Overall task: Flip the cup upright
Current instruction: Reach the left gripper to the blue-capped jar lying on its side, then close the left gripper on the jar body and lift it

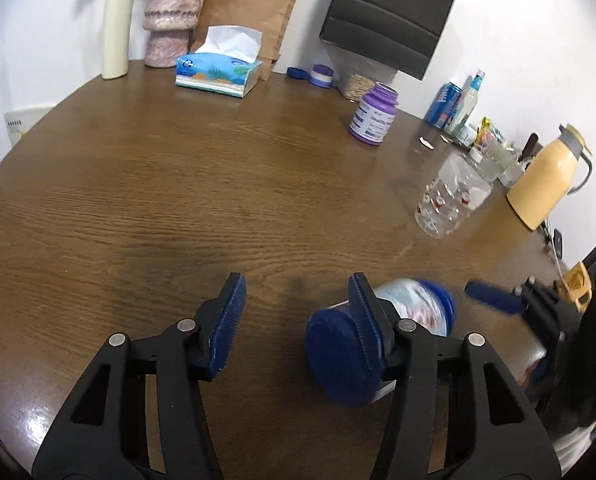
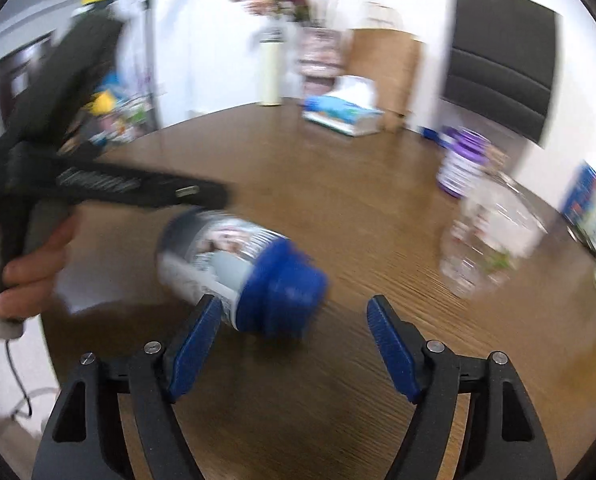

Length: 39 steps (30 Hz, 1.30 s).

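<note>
The cup (image 1: 382, 340) is a white printed tumbler with dark blue ends. It lies on its side on the brown wooden table (image 1: 201, 184). In the left wrist view it sits just behind the right finger of my left gripper (image 1: 298, 292), which is open and empty. In the right wrist view the cup (image 2: 233, 272) lies tilted in front of the left finger of my right gripper (image 2: 293, 312), which is open and empty. The view is blurred. The left gripper's body (image 2: 77, 184) shows above the cup there.
A clear plastic jar (image 1: 454, 196) and a purple bottle (image 1: 372, 114) stand to the right. A yellow flask (image 1: 546, 178), cans and clutter line the right edge. A tissue box (image 1: 217, 70), vases and a paper bag stand at the back.
</note>
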### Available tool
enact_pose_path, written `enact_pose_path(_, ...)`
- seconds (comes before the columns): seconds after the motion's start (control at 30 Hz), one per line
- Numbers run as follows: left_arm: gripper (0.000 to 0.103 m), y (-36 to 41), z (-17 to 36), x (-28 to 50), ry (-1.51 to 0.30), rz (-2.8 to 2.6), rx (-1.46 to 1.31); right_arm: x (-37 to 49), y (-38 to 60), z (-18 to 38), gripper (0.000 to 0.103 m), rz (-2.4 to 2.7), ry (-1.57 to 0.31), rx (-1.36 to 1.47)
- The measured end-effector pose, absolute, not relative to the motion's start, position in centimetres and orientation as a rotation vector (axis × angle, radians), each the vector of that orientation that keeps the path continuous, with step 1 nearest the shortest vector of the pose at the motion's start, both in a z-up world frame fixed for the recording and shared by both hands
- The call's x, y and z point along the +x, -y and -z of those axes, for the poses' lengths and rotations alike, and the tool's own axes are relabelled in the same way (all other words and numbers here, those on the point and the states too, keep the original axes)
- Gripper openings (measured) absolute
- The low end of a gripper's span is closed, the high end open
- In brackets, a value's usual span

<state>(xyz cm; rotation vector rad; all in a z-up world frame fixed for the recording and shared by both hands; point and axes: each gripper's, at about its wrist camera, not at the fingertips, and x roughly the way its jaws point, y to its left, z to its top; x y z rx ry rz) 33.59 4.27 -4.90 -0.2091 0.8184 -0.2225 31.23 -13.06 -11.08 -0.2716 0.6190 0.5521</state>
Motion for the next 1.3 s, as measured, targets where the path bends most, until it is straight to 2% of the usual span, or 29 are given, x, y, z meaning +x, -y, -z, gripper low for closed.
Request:
enact_pose_path(0.07,0.051,-4.0,4.9,33.2,-0.815,0.235,-0.201,31.7,14.0,11.2,0.08,-0.524,-0.627,-0.223)
enact_pose_path(0.17,0.06,-3.7,4.1,32.8,-0.81,0.281,-0.223,32.1,14.9,11.3,0.08,-0.46,-0.636,-0.192)
enact_pose_path(0.3,0.082,-2.2,3.1,32.7,-0.842,0.409,-0.209,31.3,16.9,10.5,0.08,-0.41,-0.625,-0.135)
enact_pose_path(0.53,0.081,2.9,6.2,34.2,-1.049,0.502,0.053,29.1,19.4,10.3,0.08,-0.351,-0.6,-0.097)
enact_pose_path(0.67,0.065,3.6,7.9,35.4,-1.156,0.527,0.109,27.5,20.5,10.6,0.08,-0.34,-0.608,-0.055)
enact_pose_path(0.93,0.06,3.1,6.1,33.9,-1.035,0.464,0.079,26.2,21.3,10.0,0.081,-0.336,-0.583,-0.015)
enact_pose_path(1.13,0.06,2.0,2.2,32.7,-0.816,0.399,0.029,27.0,21.5,5.0,0.081,-0.486,-0.502,0.103)
enact_pose_path(1.3,0.06,0.8,0.6,30.5,-0.652,0.368,-0.059,29.5,20.8,3.2,0.082,-0.637,-0.552,0.293)
